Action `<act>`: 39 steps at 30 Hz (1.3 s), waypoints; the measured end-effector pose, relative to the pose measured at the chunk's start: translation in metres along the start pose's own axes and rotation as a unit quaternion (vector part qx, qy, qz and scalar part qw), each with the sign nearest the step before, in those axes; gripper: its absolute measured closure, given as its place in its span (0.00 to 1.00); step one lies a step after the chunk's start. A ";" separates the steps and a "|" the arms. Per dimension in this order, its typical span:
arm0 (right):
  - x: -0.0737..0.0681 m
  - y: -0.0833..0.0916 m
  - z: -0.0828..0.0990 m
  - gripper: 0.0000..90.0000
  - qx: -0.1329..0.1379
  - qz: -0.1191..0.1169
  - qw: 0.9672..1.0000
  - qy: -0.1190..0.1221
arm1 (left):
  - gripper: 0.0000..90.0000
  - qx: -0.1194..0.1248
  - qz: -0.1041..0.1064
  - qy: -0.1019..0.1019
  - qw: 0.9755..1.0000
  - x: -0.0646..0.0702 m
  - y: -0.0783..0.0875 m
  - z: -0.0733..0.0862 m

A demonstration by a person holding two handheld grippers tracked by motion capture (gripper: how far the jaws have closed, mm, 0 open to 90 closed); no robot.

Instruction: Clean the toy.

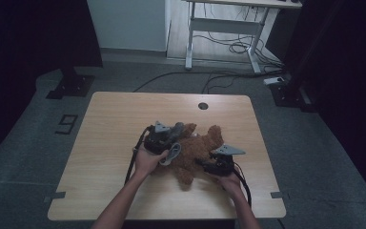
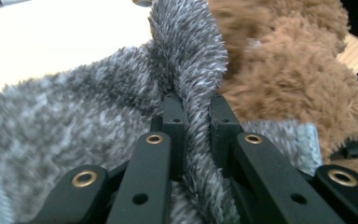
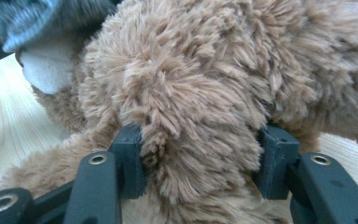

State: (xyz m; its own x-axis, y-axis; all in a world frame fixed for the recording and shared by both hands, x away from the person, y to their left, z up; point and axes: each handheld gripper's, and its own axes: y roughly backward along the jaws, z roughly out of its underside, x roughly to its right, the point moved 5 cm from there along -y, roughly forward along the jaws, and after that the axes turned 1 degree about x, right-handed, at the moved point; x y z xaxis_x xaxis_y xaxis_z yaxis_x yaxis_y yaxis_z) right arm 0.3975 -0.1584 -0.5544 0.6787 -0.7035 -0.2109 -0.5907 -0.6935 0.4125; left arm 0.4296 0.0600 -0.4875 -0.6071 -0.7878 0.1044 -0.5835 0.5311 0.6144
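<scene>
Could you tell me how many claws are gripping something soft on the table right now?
2: the left claw pinches the grey fuzzy cloth; the right claw clamps the brown teddy bear.

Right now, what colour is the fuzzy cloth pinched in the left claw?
Mottled grey and white. The fuzzy cloth shows best in the left gripper view, beside the brown teddy bear.

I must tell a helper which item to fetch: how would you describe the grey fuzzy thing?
On the wooden table, beside the brown teddy bear, the left gripper pinches a fold of grey fuzzy cloth. It is mottled grey and white, unlike the brown plush.
</scene>
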 end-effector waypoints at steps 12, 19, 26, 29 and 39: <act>-0.001 0.000 0.000 0.51 0.000 0.000 1.000 0.001 | 0.89 0.013 -0.041 0.031 0.999 -0.044 0.028 0.019; -0.001 0.000 0.000 0.51 -0.001 0.001 1.000 0.001 | 0.90 0.025 -0.055 0.048 0.997 -0.055 0.031 0.047; 0.000 -0.001 0.000 0.51 0.000 0.001 1.000 -0.002 | 0.90 -0.017 -0.069 0.066 0.995 -0.065 0.021 0.082; 0.001 0.000 0.000 0.51 0.001 0.000 1.000 -0.005 | 0.90 -0.031 -0.048 0.077 0.995 -0.066 0.007 0.102; 0.002 0.000 0.000 0.52 0.002 -0.001 1.000 -0.011 | 0.89 0.040 -0.042 0.050 0.997 -0.058 0.053 0.053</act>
State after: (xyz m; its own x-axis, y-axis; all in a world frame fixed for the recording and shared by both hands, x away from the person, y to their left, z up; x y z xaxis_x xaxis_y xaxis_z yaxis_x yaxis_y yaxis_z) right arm 0.3990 -0.1599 -0.5553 0.6699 -0.7058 -0.2303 -0.5913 -0.6948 0.4095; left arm 0.4056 0.1503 -0.5025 -0.4993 -0.8559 0.1350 -0.6743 0.4816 0.5598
